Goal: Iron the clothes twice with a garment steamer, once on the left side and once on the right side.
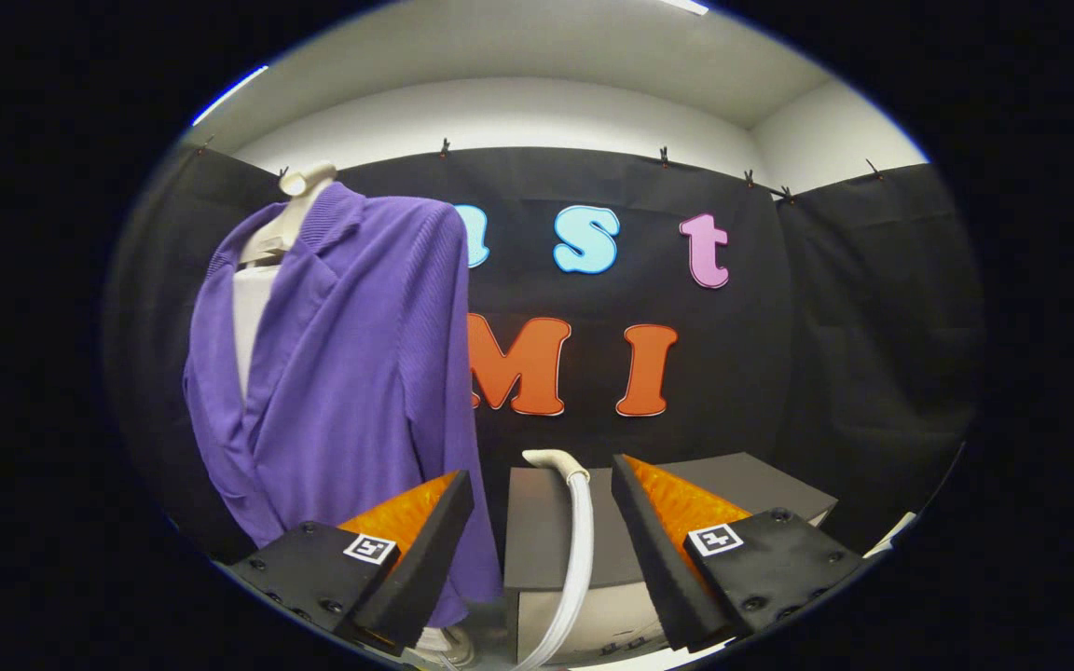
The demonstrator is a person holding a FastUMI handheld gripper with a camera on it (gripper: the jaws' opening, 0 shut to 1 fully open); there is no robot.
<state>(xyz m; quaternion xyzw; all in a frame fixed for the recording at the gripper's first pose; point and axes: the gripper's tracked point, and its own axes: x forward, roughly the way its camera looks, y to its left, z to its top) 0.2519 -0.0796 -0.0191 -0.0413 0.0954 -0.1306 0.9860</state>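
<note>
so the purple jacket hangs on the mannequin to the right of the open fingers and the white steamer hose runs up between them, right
Not quite. In the gripper view the purple jacket hangs on the mannequin to the left of the fingers, behind the left one. The rest holds: the gripper is open, gripping nothing, and the white steamer hose runs up between its fingers.

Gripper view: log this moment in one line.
gripper: open, empty | steamer hose: between fingers, ungrasped | purple jacket: hanging, beyond left finger
</note>
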